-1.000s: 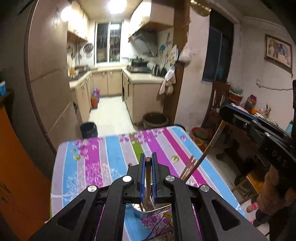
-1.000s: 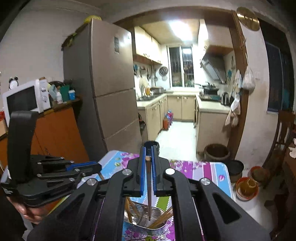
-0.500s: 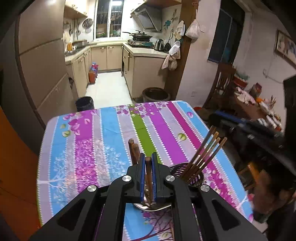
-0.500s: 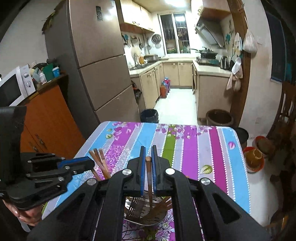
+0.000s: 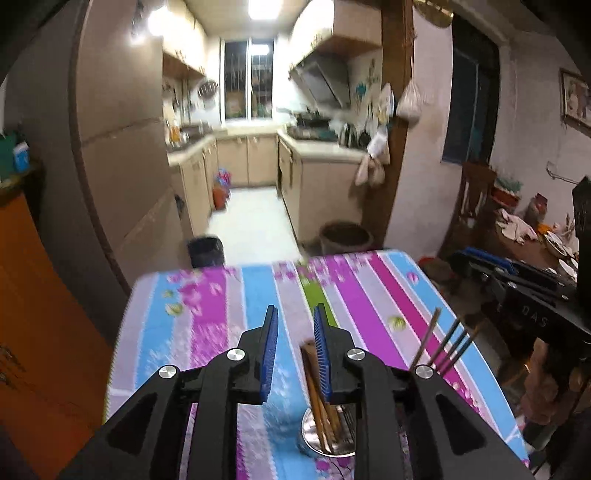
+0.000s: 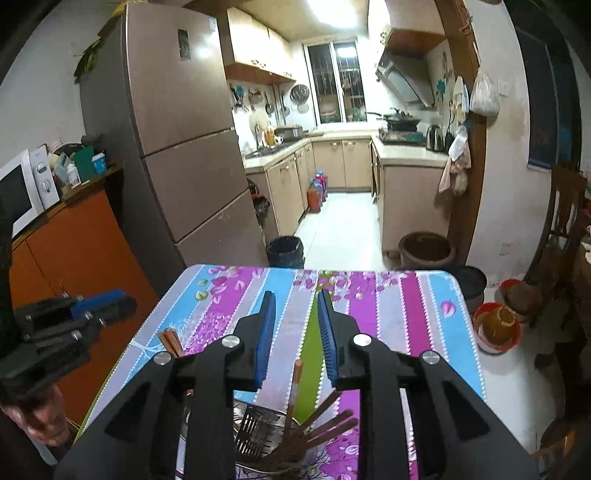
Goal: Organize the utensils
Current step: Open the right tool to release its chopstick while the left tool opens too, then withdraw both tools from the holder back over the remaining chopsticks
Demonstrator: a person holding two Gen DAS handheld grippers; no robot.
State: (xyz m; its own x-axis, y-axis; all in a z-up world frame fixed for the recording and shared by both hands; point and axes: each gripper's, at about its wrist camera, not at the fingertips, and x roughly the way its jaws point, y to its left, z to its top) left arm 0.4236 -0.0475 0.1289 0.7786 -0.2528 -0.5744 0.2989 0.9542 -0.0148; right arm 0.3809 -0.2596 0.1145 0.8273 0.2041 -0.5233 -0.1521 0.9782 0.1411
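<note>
Right wrist view: chopstick (image 6: 297, 384) stands just below open, empty right tongs (image 6: 295, 306).

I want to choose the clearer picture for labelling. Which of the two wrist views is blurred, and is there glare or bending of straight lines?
Left wrist view: motion blur smears the striped tablecloth and kitchen; the ceiling light glares. Right wrist view: sharp, the fridge edges bow from fisheye distortion, and its ceiling light blows out white.

Utensils (image 6: 295, 417) in holder (image 6: 258, 424) (on table (image 6: 406, 317)).
</note>
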